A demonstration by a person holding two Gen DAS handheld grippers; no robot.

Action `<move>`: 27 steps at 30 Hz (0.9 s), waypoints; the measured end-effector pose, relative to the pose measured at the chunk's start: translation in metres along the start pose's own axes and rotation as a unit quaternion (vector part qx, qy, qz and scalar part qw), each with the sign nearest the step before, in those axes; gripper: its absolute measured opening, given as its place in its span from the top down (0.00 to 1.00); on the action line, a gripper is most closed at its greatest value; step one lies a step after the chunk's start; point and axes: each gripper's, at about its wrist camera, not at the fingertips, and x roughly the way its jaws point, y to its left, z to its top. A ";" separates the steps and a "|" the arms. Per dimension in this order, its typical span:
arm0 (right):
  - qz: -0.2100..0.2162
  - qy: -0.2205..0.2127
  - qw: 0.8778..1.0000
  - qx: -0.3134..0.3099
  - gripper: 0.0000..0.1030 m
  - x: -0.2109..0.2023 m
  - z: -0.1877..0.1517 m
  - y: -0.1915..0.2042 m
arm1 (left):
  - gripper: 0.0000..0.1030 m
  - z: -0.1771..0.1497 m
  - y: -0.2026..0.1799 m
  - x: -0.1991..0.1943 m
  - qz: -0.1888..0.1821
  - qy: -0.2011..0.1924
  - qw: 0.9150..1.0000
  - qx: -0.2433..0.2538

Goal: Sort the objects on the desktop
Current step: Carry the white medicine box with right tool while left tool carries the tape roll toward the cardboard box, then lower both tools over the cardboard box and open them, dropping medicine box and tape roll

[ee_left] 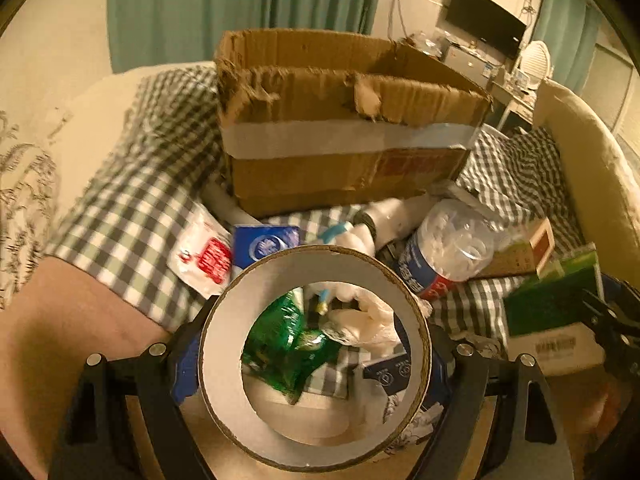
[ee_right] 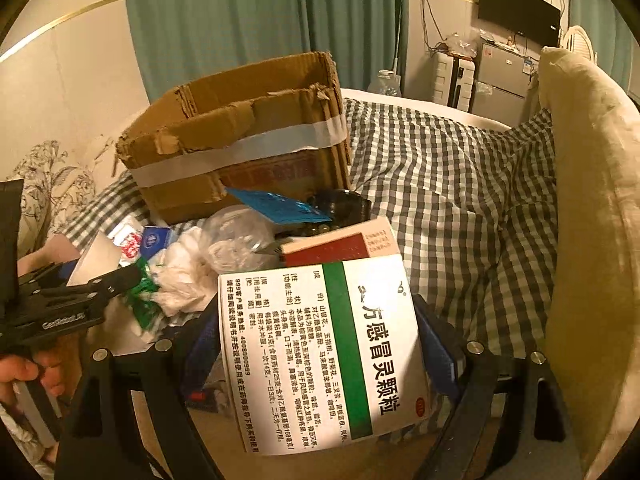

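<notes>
One torn brown cardboard box (ee_left: 344, 128) with a white tape band stands on the green-checked cloth (ee_left: 132, 216), behind the clutter. The right gripper (ee_right: 320, 356) is clamped on a white medicine carton with a green stripe (ee_right: 324, 356); the left gripper (ee_left: 316, 364) clamps a wide cardboard tape ring (ee_left: 224, 360).

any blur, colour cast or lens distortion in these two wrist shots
Left wrist view: warm yellow cast, fisheye bend with dark corners, clutter behind the tape roll smeared by blur. Right wrist view: same yellow cast and bending, but print on the medicine box stays sharp; the cardboard box looks bowed.
</notes>
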 end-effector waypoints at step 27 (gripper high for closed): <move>0.006 -0.059 0.996 -0.063 0.19 -0.083 0.054 0.042 | 0.16 0.045 -0.024 -0.059 -0.029 -0.045 0.998 0.026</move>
